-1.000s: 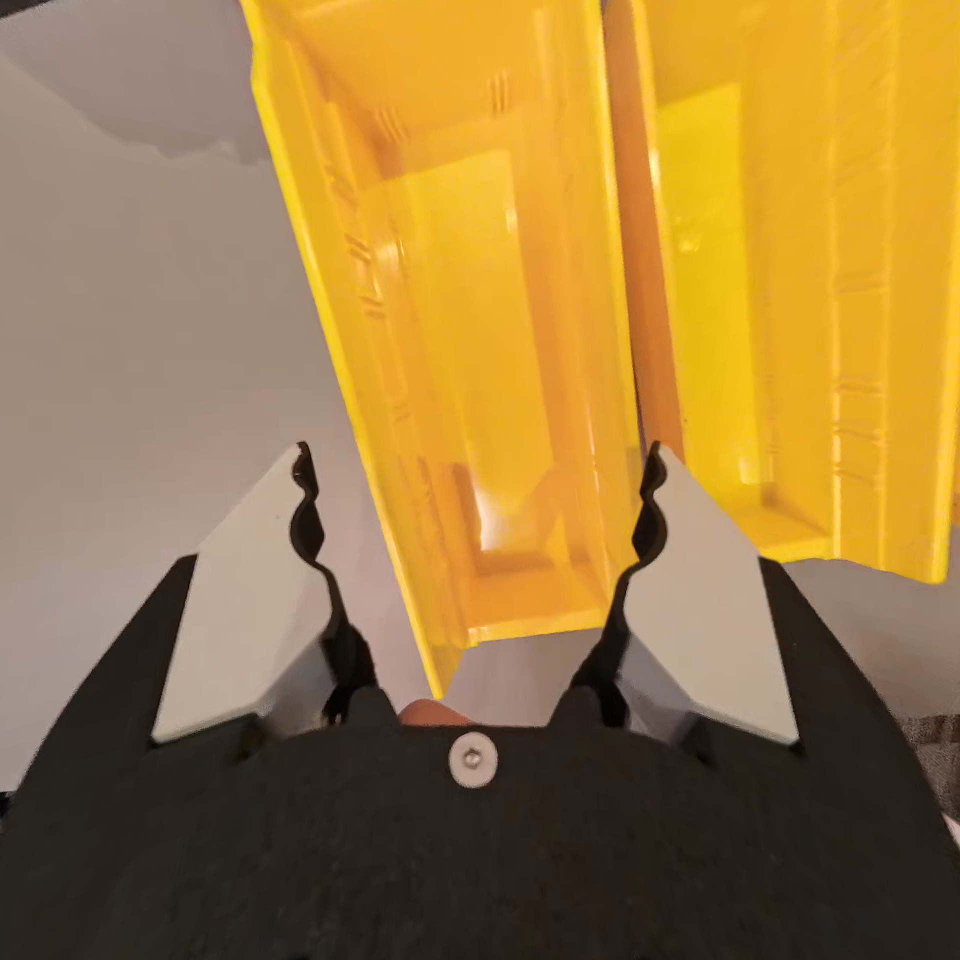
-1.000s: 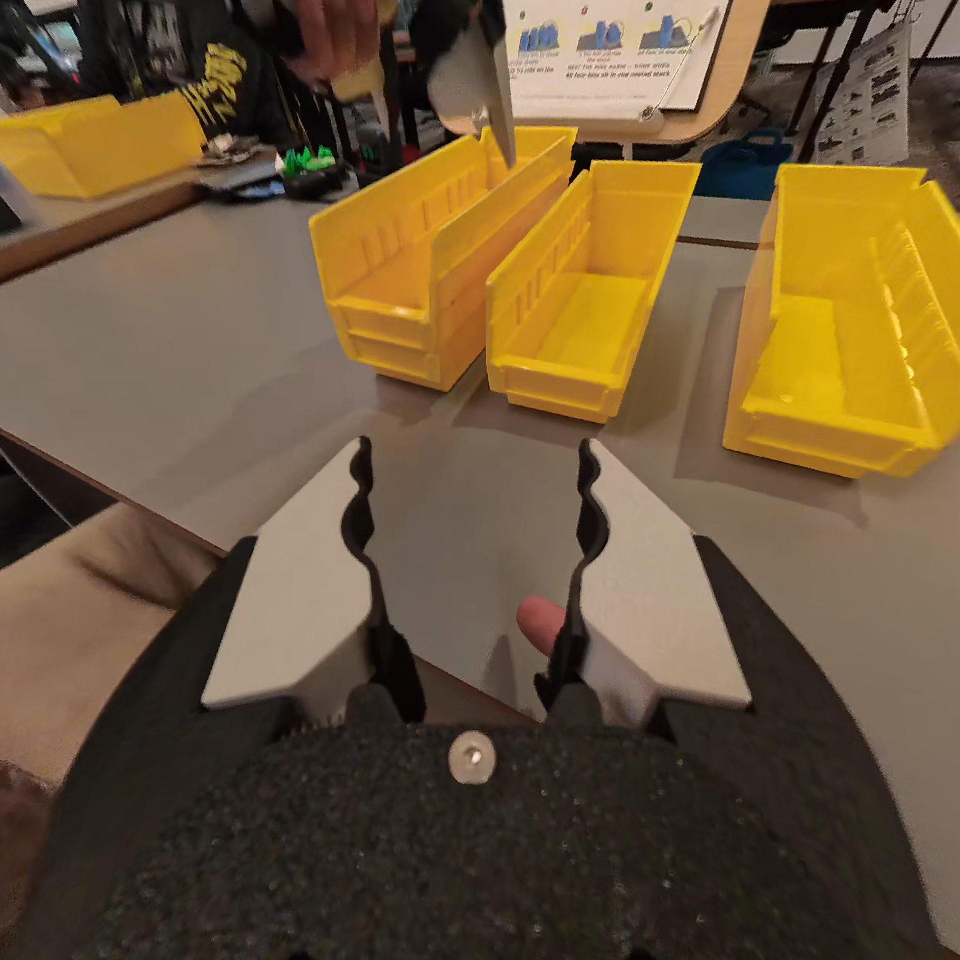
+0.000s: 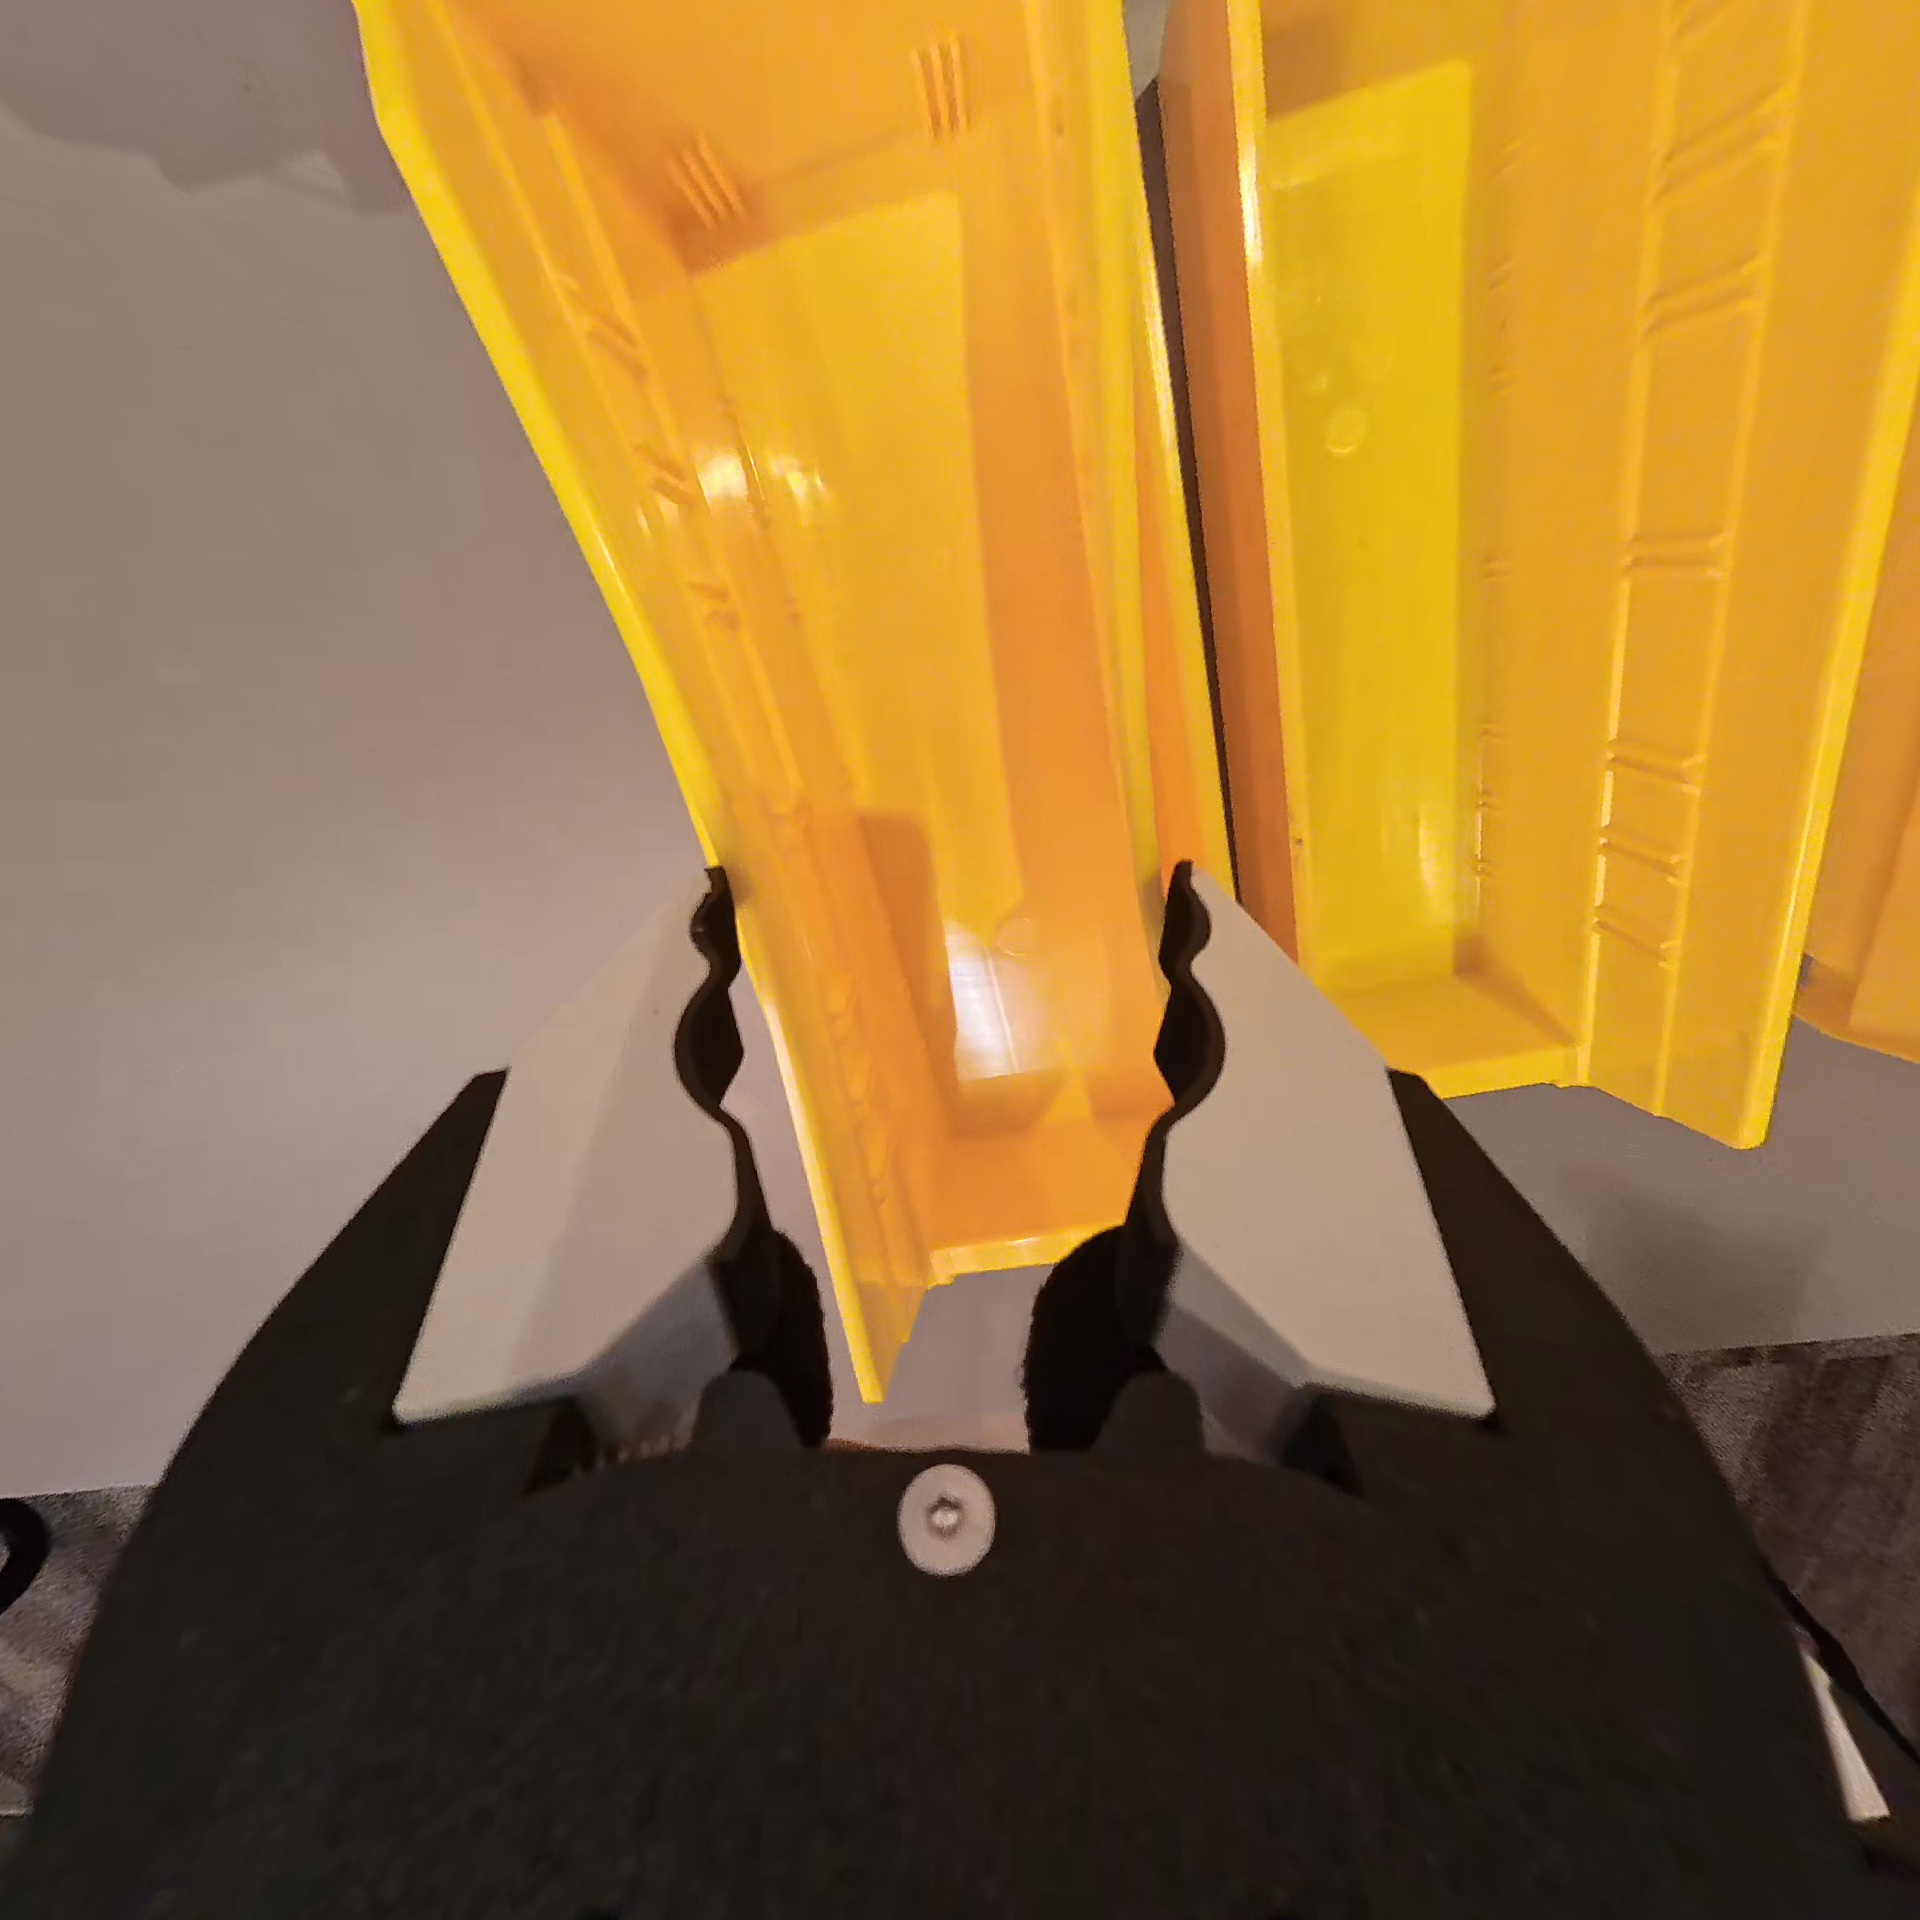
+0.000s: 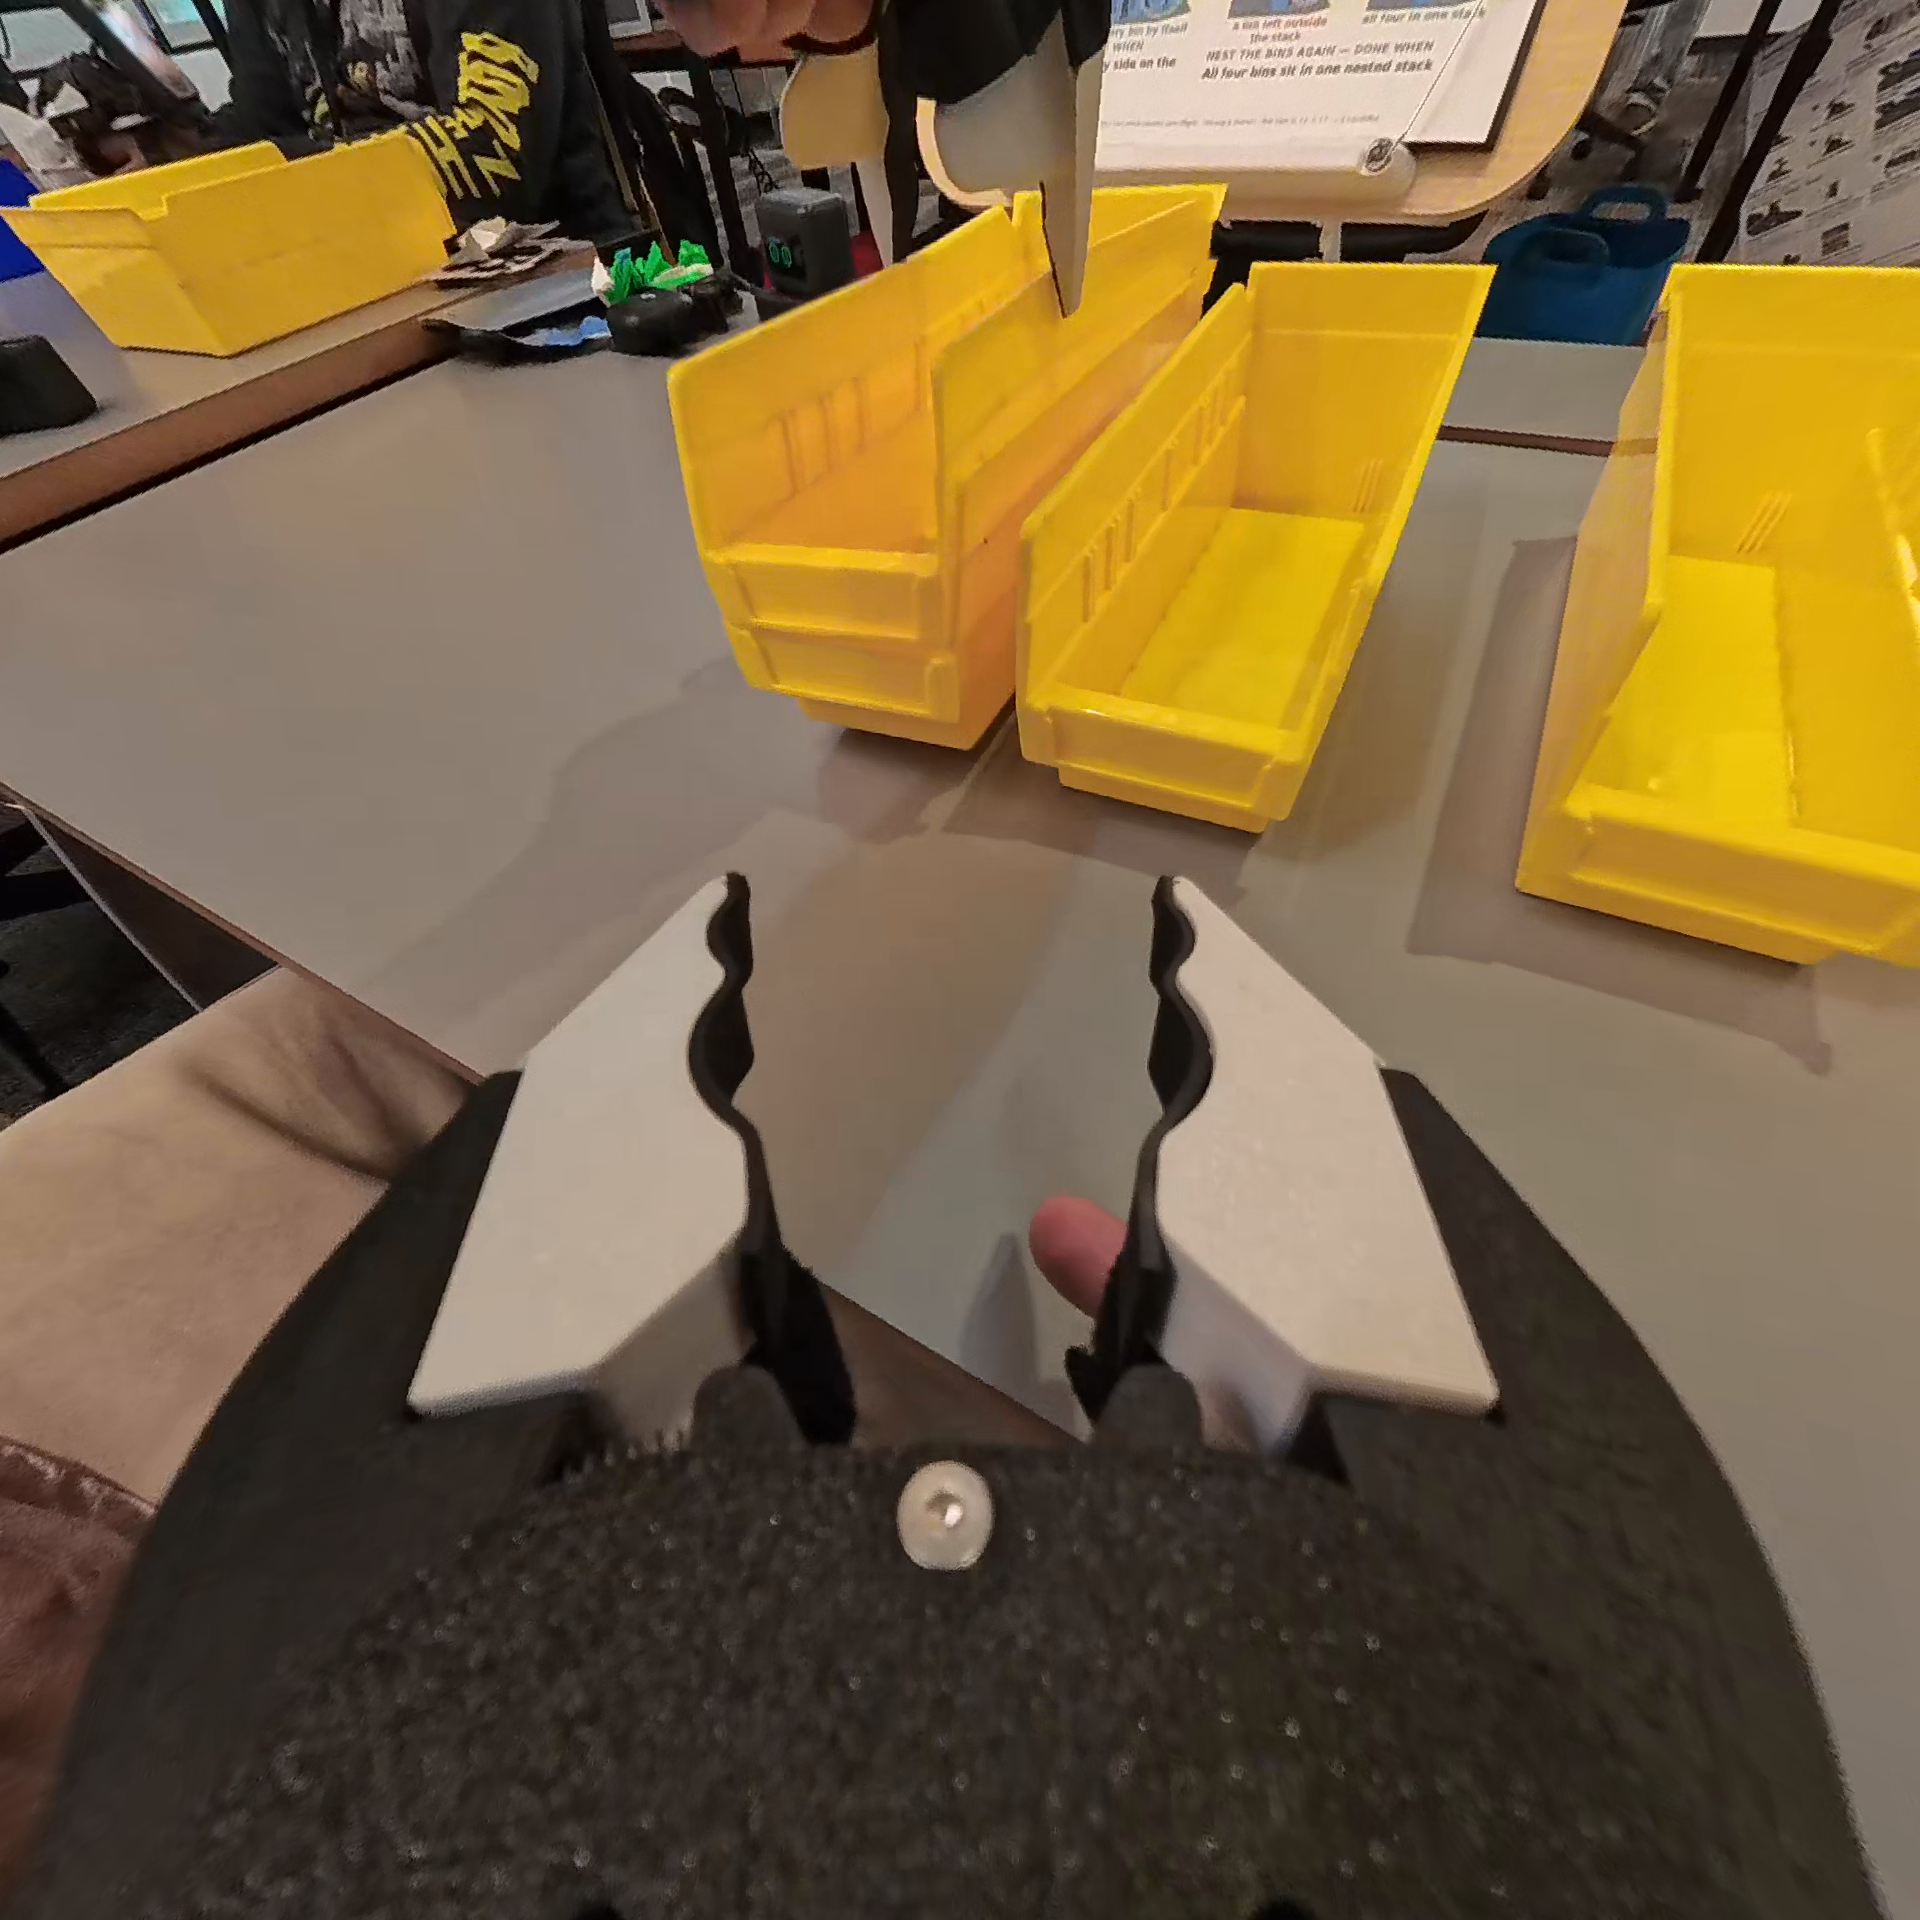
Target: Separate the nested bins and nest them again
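Nesting yellow bins [image 4: 862,582] beside one empty bin [image 4: 1226,623].

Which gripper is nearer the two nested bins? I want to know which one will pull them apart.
Left. The left gripper is open right over the nested bins, its fingers straddling one side wall. The right gripper hangs open over bare table, well short of them.

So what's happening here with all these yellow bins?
A person works with two hand-held grippers. The left hand-held gripper, open, straddles a wall of the top bin in a nested pair at its far end. A single bin sits right beside the pair and another bin farther right on the grey table. The right hand-held gripper hovers open and empty.
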### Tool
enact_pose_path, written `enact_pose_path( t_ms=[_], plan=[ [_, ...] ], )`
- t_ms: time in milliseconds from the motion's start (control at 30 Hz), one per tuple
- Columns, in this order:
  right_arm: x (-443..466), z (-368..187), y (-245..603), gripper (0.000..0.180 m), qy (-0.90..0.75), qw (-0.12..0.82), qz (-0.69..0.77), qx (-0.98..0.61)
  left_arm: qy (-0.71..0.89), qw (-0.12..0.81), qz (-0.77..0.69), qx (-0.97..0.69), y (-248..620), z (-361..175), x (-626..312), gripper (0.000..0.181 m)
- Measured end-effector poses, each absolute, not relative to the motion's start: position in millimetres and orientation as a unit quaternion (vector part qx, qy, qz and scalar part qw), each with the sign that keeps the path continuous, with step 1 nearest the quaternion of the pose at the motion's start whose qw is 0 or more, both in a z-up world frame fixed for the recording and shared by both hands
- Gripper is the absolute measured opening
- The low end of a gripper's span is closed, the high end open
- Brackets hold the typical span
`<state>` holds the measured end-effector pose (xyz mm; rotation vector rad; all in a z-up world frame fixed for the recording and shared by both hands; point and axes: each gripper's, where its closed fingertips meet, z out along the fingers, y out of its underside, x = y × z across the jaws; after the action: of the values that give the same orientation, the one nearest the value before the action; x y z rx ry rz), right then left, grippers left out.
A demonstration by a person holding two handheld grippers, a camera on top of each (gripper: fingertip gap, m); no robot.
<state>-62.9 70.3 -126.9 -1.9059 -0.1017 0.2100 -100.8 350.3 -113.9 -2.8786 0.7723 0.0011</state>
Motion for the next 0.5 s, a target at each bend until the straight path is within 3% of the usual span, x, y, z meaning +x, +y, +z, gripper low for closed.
enact_pose_path(
  t_ms=[500],
  plan=[
    [-65.7,-135.2,69.9,0.078,-0.058,0.558,0.084,-0.824,0.250,0.080,-0.007,-0.965,347.2,-107.6,-102.6,0.080]
  ],
)
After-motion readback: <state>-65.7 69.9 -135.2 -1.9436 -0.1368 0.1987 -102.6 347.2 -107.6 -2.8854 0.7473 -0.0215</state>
